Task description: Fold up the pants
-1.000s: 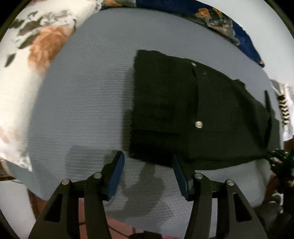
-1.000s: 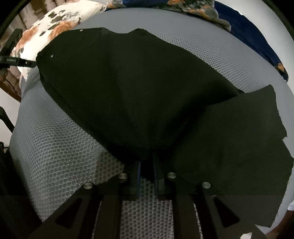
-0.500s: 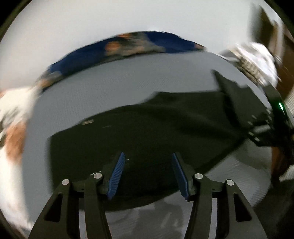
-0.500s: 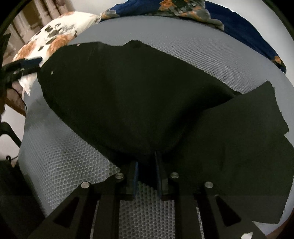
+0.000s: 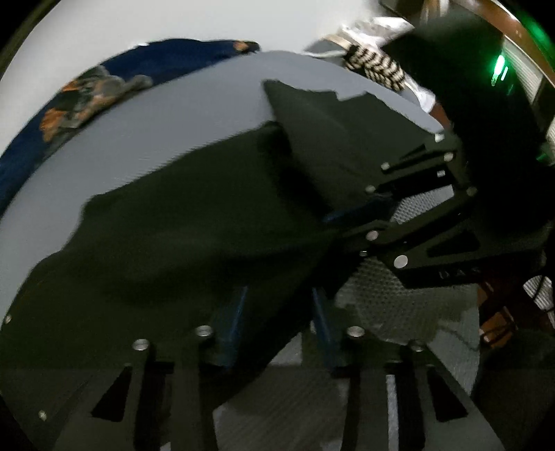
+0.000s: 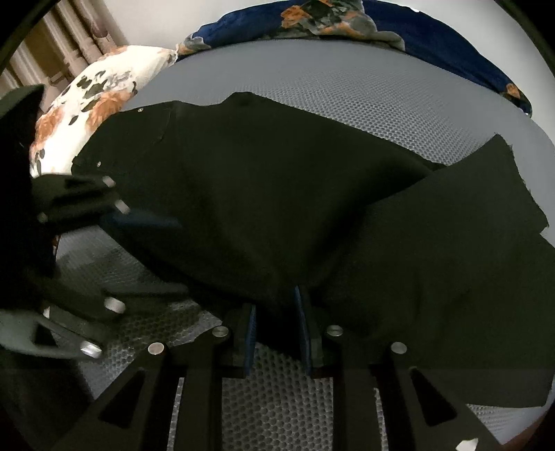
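Black pants [image 6: 277,173] lie spread on a grey mesh mattress [image 6: 347,86], waistband at the left, a leg flap [image 6: 485,208] at the right. My right gripper [image 6: 275,301] sits at the near edge. A bunched fold rises between its blue pads, and the jaws are opening while still touching the cloth. My left gripper [image 5: 279,295] hangs over the same near edge of the pants [image 5: 208,225]. Its jaws are closing, with cloth between them but not pressed. The left gripper [image 6: 163,253] is a short way left of the right one [image 5: 333,225].
A white floral pillow [image 6: 86,114] lies past the waistband, with curtains [image 6: 69,45] behind it. A dark blue floral blanket [image 6: 329,20] runs along the far edge. A striped cloth [image 5: 378,66] and a device with a green light [image 5: 499,69] are at the right.
My left gripper swept from the waistband end along the near edge toward the right gripper, rolling as it went, and its jaws narrowed over the cloth. The right gripper stayed put, its jaws widening slightly.
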`<state>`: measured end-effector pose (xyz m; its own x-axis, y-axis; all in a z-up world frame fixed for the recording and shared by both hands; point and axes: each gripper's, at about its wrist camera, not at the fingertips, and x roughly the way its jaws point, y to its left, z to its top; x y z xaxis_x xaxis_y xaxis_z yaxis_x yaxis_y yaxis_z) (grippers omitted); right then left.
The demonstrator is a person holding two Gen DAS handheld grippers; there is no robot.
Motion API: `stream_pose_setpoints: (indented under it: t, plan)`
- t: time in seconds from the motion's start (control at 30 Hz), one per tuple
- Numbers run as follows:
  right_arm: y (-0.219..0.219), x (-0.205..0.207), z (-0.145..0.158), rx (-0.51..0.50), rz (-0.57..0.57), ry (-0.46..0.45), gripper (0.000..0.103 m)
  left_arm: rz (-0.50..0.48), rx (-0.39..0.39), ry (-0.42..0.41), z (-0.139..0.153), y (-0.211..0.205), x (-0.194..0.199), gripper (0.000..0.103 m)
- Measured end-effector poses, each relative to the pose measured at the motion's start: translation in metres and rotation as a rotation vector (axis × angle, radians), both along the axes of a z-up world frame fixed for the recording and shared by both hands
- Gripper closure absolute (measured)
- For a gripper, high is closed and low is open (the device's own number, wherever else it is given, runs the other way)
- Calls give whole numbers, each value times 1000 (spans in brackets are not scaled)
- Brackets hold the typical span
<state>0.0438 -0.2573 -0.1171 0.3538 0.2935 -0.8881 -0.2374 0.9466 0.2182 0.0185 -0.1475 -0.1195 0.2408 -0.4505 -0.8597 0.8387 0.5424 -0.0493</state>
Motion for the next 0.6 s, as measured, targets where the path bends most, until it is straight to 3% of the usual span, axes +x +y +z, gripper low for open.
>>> stream_pose_setpoints:
  t: [0.13, 0.3, 0.4, 0.6]
  plan:
    - [-6, -1, 4, 7, 10, -2, 82, -2, 35, -31, -13, -14, 0, 92]
    - [-44, -6, 20, 80, -49, -57, 63, 66, -8, 39, -19, -9, 14, 96]
    - [-95, 0, 22, 156, -192, -75, 63, 88, -23, 56, -20, -8, 17, 96]
    - [-223, 10, 3, 294, -585, -112, 63, 134, -64, 125, -23, 0, 25, 96]
